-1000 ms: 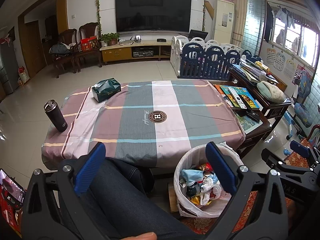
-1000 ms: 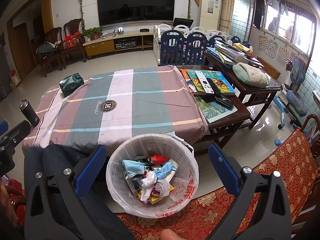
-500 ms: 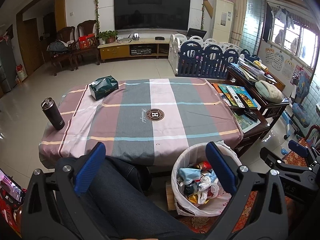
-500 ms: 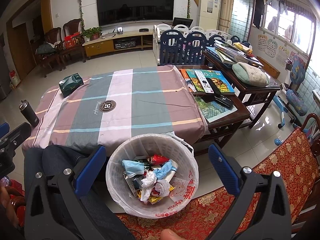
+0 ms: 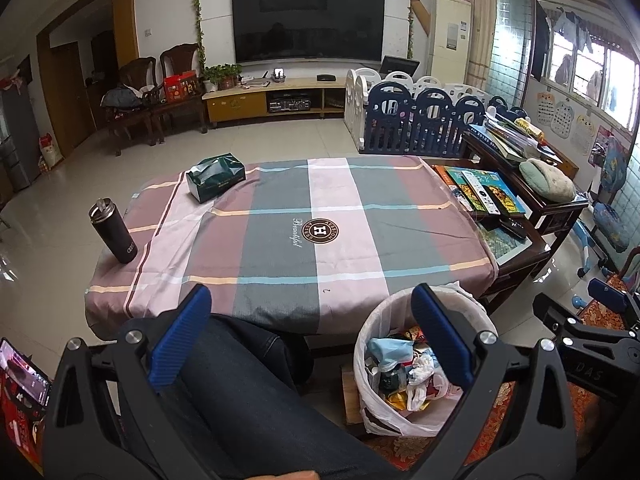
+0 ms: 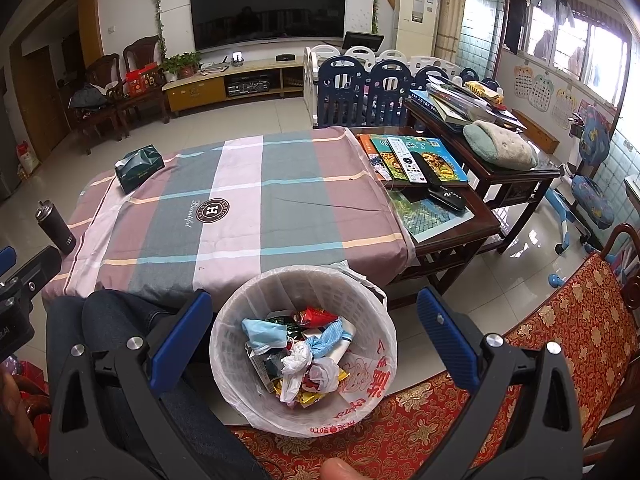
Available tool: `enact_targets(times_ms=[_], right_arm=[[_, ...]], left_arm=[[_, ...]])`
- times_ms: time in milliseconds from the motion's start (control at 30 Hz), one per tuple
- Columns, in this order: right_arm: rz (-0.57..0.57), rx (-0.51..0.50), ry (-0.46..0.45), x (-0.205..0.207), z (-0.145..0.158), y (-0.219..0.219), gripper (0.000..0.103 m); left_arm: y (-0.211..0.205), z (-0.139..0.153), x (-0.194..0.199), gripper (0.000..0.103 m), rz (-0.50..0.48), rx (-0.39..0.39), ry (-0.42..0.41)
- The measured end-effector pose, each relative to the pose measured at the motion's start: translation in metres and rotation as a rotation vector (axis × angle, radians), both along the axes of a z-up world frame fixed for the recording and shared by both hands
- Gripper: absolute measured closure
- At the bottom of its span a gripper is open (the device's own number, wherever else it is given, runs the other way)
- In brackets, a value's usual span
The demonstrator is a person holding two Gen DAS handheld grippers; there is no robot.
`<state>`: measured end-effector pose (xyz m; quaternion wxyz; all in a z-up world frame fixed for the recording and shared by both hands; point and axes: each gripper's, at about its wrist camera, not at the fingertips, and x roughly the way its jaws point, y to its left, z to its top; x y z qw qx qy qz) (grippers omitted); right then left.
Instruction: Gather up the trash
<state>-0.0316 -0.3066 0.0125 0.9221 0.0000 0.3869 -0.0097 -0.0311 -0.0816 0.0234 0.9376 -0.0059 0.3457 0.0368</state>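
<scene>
A white mesh wastebasket (image 6: 304, 344), lined with a thin plastic bag, stood on the floor just in front of the near edge of the tabletop (image 6: 240, 208), beside the seated person's knee (image 6: 116, 320), probably so trash could be dropped in without anyone standing up. Inside the wastebasket lay a loose heap of trash (image 6: 300, 356): crumpled white tissue, a pale blue face mask, red and yellow wrappers, which together filled only its lower part. The right hand-held gripper (image 6: 308, 344) hung directly above the wastebasket with its blue-padded fingers spread wide and nothing between them. This suited releasing something into it or reaching for the liner, though which one could not be told. The left hand-held gripper (image 5: 312, 336) was held to the left of the wastebasket, over the person's dark trouser leg, its fingers also spread wide and empty, as if waiting. Beyond the wastebasket, the plaid cloth on the tabletop carried no visible litter. A green tissue box (image 5: 216, 177) sat at the corner farthest from the wastebasket, and a dark flask (image 5: 113, 231) stood upright at the left edge. Both looked like items to keep. To the right of the wastebasket, books and remote controls (image 6: 416, 160) rested on a dark wooden side table (image 6: 460, 236). Judging by the bare cloth, the collecting seemed largely finished.
</scene>
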Motion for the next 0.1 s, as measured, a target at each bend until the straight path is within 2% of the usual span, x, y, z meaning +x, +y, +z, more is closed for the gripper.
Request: enact_targets(times_ms=[100], right_arm=[[-0.002,0.045,-0.052,-0.0022,0.0067,-0.0007,0.003]], left_arm=[[0.0066,-0.0072,0.0102,0.003,0.006,-0.002,-0.003]])
